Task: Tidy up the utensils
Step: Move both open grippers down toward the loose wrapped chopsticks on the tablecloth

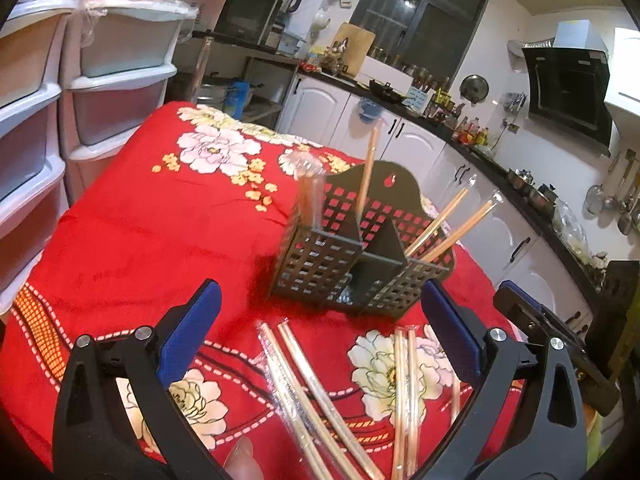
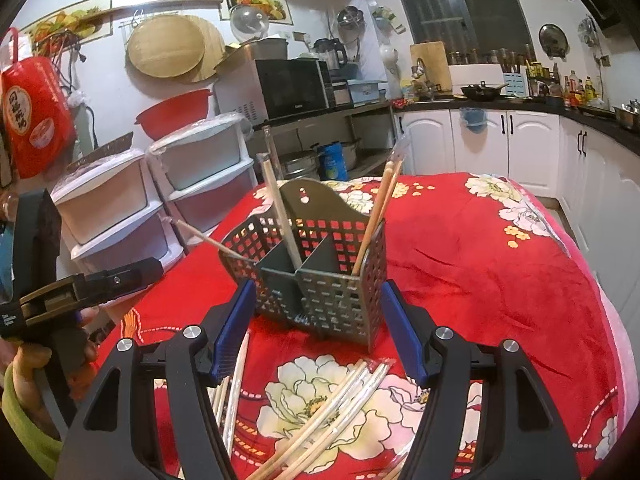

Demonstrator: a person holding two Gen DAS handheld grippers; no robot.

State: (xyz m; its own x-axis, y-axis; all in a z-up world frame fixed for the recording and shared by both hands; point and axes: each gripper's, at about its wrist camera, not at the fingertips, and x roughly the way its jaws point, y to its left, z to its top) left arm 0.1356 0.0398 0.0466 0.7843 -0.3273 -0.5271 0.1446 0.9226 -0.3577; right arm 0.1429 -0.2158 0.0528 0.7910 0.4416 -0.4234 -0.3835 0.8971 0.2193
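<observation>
A dark perforated utensil caddy stands on the red flowered tablecloth, with several wrapped chopsticks upright in its compartments. More wrapped chopsticks lie loose on the cloth in front of it. My left gripper hovers open above the loose chopsticks, just short of the caddy, with nothing between its blue pads. My right gripper is open too, its fingers either side of the caddy's near corner and not touching it. The other gripper shows at the left of the right wrist view.
White plastic drawer units stand beside the table's far side. White kitchen cabinets under a cluttered dark counter run behind it. A hand and yellow-green sleeve hold the left tool.
</observation>
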